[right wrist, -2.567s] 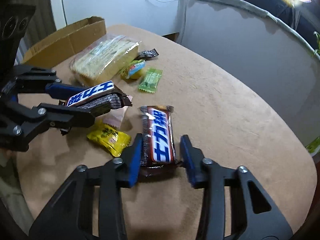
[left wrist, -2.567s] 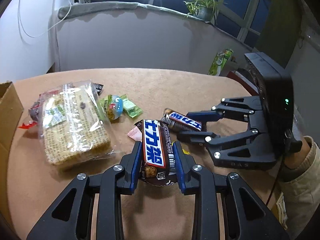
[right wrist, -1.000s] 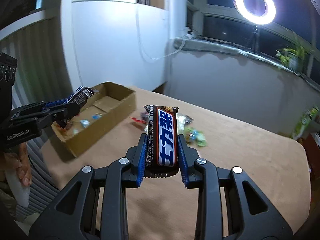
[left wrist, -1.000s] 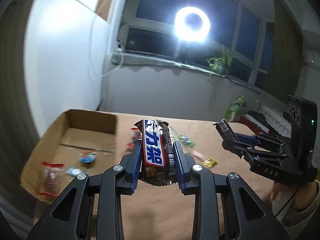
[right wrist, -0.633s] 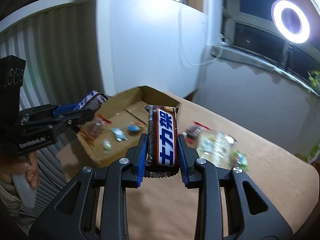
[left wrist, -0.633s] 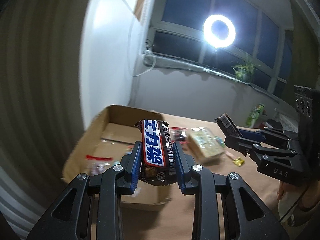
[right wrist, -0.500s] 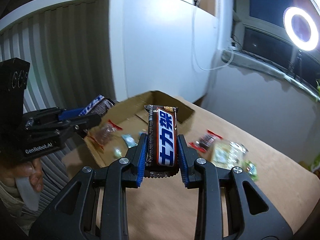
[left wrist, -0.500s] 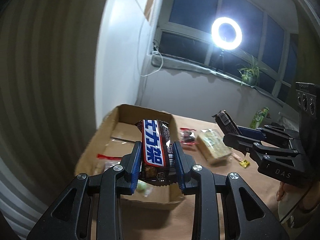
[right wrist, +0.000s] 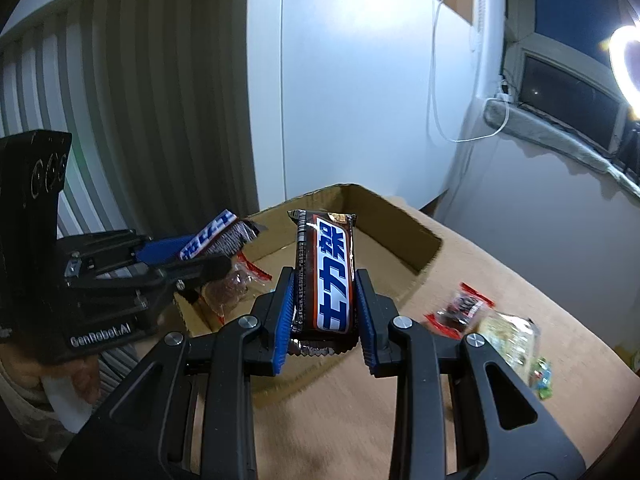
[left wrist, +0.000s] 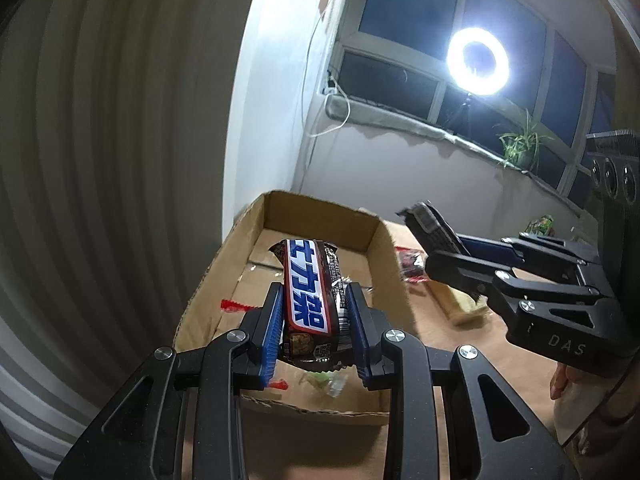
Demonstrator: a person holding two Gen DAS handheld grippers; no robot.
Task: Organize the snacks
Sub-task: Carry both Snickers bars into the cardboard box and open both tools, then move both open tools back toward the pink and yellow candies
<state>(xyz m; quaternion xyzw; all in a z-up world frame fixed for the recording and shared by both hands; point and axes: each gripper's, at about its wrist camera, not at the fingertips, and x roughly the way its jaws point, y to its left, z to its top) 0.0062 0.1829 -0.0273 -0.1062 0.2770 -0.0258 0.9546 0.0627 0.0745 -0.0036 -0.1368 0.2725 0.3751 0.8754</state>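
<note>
- My left gripper is clamped on a chocolate bar, blue pads pressing both long sides of the wrapper.
- That bar's long axis runs straight out along the fingers, with the far end sticking well past the tips.
- The cardboard box lies directly ahead of and below this gripper. In the left wrist view the bar's free end hangs over the open interior, with the near wall just under the fingertips.
- My right gripper is clenched on a second chocolate bar, also lengthwise along the fingers.
- From the right gripper the box is ahead and a little to the left. The bar's far end overlaps the opening, but the fingers look as if they sit over the near corner rather than the middle.
- I judge the left hand the nearer to a clean drop, with the right needing to go further in.
- A few small wrapped sweets already lie on the box floor.
- A clear bag of crackers and a dark red-edged packet sit on the table to the right of my right gripper, outside the box.
</note>
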